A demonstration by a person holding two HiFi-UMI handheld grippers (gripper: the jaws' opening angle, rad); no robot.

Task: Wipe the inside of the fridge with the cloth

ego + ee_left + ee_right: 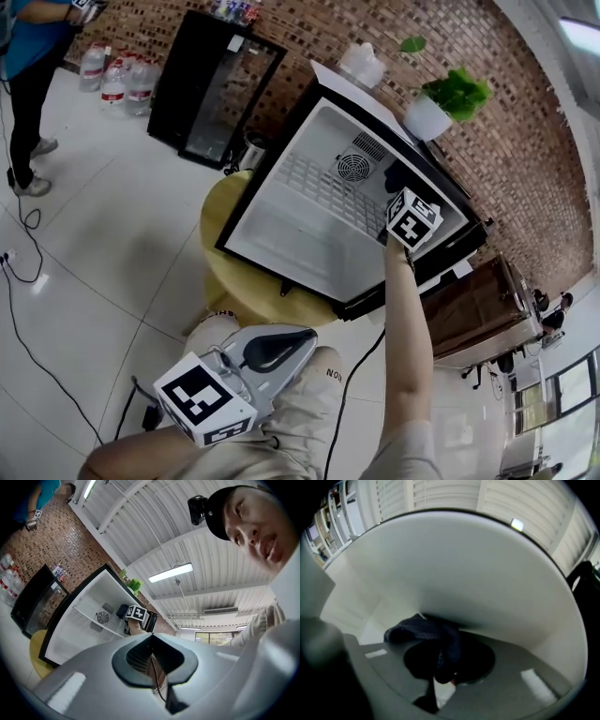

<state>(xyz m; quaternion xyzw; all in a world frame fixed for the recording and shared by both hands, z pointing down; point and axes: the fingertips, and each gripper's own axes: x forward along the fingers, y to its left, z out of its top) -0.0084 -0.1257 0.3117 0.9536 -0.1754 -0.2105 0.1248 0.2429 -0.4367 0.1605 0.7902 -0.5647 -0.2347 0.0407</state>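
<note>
The small fridge (291, 225) stands open on a round yellow table (225, 281), its white inside facing me. My right gripper (405, 199) reaches into it at the upper right, by the inner side wall. In the right gripper view this gripper (445, 667) is shut on a dark blue cloth (426, 632), which is bunched against the white fridge wall (478, 583). My left gripper (258, 356) hangs low over my lap, outside the fridge. Its jaws (152, 660) are shut with nothing between them. From there I see the fridge (84, 620) and the right gripper's marker cube (137, 613).
A wire shelf (323, 192) and a round fan grille (354, 167) sit at the fridge's back. A black glass-door cabinet (211, 89), water bottles (117, 80) and a person in blue (33, 56) are at the left. A potted plant (441, 103) stands behind the fridge; cables (28, 281) cross the floor.
</note>
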